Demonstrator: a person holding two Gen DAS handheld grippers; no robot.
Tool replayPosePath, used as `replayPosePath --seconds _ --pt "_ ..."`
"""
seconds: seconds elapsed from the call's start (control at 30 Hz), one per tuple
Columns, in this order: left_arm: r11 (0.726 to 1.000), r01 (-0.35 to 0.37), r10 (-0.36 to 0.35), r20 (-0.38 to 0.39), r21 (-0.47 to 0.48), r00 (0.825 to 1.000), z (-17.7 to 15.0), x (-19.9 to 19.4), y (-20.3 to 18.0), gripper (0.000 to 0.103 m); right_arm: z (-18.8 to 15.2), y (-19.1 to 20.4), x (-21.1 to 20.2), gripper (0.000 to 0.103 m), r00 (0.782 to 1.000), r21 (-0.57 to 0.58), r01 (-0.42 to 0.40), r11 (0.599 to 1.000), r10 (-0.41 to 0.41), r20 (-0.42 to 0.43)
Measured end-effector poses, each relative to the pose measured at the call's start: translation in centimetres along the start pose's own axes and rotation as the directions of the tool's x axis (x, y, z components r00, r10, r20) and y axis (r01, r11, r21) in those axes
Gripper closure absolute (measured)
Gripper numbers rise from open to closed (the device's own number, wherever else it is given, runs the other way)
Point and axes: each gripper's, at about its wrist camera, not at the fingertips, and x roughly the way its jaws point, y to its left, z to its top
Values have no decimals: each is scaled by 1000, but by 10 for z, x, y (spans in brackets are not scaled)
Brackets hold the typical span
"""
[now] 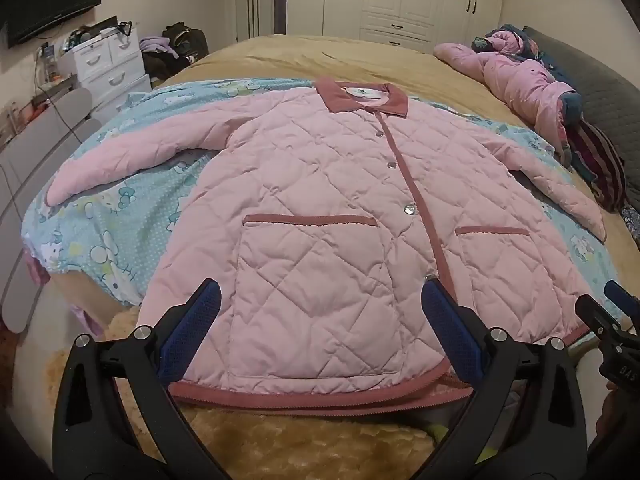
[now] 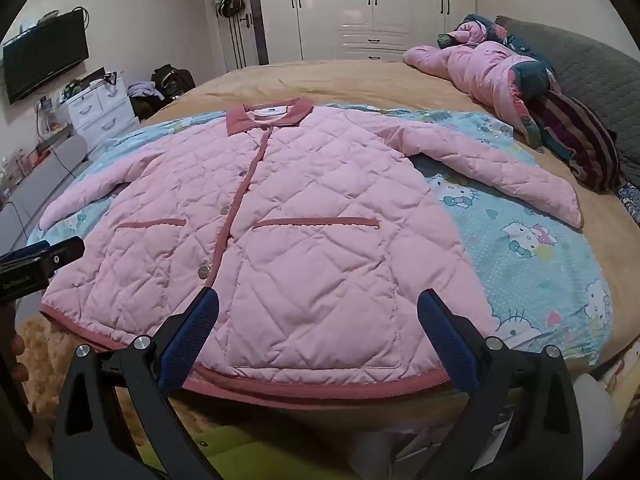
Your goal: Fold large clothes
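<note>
pink quilted jacket with dusty-rose collar and trim (image 1: 320,208), one only, lay spread flat and front up on a light blue cartoon-print sheet (image 1: 120,216), both sleeves out to the sides, over a tan bedspread (image 1: 340,56). counted two patch pockets, each edged in rose, and four snap buttons showing down the placket. hovered just above the near hem, one to each side: left black gripper with blue pads (image 1: 320,328) over the left pocket, right black gripper with blue pads (image 2: 318,328) over the right pocket, both claws spread wide with nothing between the pads. lay well apart at the far right of the bed, against a grey headboard (image 2: 580,76): a heap of pink and dark crumpled clothes (image 2: 500,72). stood beyond the bed: white wardrobe with dark handles (image 2: 372,4), white drawer unit (image 1: 108,64), one black wall-mounted television (image 2: 44,64). nothing lay on the jacket itself.
</note>
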Motion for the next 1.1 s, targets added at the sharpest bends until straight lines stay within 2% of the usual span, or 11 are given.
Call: replayPosePath --seconds 0.3,0.33,1.1 --pt "1000 8 -8 -4 -8 1000 0 2 5 9 -1 6 -1 4 1000 -31 22 999 -22 0" --pt "1000 11 -11 -3 -8 1000 -2 1 5 9 -4 11 5 4 1000 -29 3 1000 -3 -6" --pt "1000 27 -27 -10 -6 1000 -4 5 1 9 -3 13 5 4 1000 -37 -7 999 7 -7"
